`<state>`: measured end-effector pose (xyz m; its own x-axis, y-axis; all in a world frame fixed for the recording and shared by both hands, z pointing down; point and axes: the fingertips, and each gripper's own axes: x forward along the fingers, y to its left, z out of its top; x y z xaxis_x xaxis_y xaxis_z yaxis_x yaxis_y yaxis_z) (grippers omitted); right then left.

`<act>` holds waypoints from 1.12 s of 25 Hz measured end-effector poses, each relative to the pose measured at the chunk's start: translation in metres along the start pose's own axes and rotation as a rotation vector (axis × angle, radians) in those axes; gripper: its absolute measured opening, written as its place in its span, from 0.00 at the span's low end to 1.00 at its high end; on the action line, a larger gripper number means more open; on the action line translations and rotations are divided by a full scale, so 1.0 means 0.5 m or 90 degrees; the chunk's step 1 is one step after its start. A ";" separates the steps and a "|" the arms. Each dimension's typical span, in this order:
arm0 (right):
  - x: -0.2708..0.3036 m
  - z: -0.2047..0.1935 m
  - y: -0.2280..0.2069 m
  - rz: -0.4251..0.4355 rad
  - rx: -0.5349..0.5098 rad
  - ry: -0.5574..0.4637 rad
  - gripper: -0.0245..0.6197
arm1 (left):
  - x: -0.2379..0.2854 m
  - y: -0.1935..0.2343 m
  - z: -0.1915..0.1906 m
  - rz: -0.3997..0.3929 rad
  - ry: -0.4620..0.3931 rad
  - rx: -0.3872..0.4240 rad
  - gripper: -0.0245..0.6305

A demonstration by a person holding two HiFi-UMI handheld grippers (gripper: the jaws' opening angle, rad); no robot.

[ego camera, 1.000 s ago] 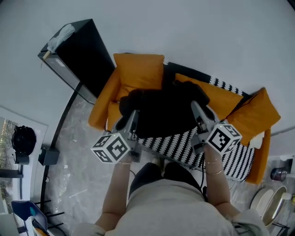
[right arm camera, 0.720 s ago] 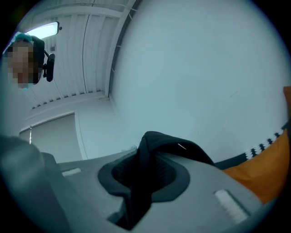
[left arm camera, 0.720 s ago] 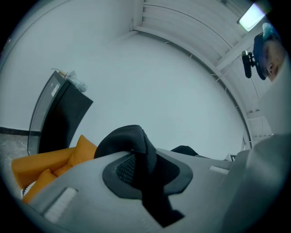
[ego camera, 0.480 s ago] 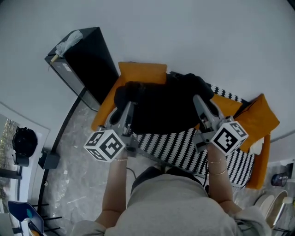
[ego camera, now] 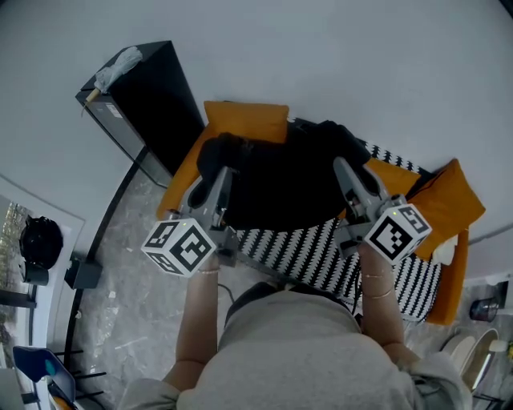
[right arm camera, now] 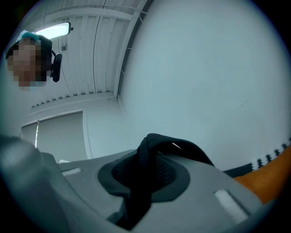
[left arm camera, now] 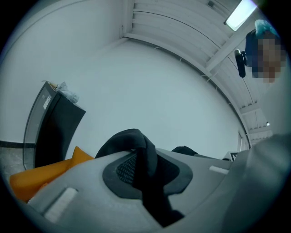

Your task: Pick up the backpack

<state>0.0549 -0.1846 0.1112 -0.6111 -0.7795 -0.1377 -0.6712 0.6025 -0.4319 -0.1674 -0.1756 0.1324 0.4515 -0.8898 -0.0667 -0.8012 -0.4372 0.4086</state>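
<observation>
Head view: the backpack (ego camera: 280, 188) hangs between the left gripper (ego camera: 222, 176) and the right gripper (ego camera: 345, 170), one at each upper corner; compared with one second ago it sits higher in the frame and now overlaps the lower edge of the orange back cushion (ego camera: 244, 122); against the half-second frame it barely differs. Judgement: the lift is largely done and the bag appears clear of the seat, though its underside is hidden, so contact cannot be ruled out. Below the bag lies the orange sofa (ego camera: 449, 200) with a black-and-white patterned throw (ego camera: 313, 250) over the seat; a black cabinet (ego camera: 152, 96) stands just beside the sofa at frame left; the floor (ego camera: 120, 264) is grey and mottled; the wall (ego camera: 361, 64) is plain white.

Left gripper view: the fingers (left arm camera: 122, 169) of the left gripper (left arm camera: 143, 170) pinch a fold of black backpack fabric (left arm camera: 132, 139), which fills the narrow gap and bulges above the tips; the black cabinet (left arm camera: 54, 127) and an orange cushion (left arm camera: 45, 176) show at lower left; a ceiling light (left arm camera: 241, 13) shows at upper right.

Right gripper view: the fingers (right arm camera: 163, 175) of the right gripper (right arm camera: 141, 179) likewise pinch a black strap-like fold (right arm camera: 159, 144); an orange cushion (right arm camera: 269, 178) shows at lower right; the white wall (right arm camera: 204, 68) fills most of the frame.
</observation>
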 end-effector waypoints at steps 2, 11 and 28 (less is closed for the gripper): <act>0.001 -0.001 -0.001 -0.002 -0.002 0.001 0.15 | 0.003 -0.003 -0.006 0.000 0.008 0.005 0.13; 0.003 -0.023 0.000 0.004 -0.017 0.027 0.15 | 0.003 0.011 -0.030 0.022 0.034 0.005 0.13; 0.011 -0.048 -0.007 0.004 -0.035 0.055 0.15 | 0.006 0.018 -0.040 0.032 0.048 0.007 0.13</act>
<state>0.0437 -0.1868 0.1333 -0.6479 -0.7593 -0.0611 -0.6880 0.6177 -0.3809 -0.1654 -0.1793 0.1540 0.4387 -0.8984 0.0218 -0.8275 -0.3943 0.3996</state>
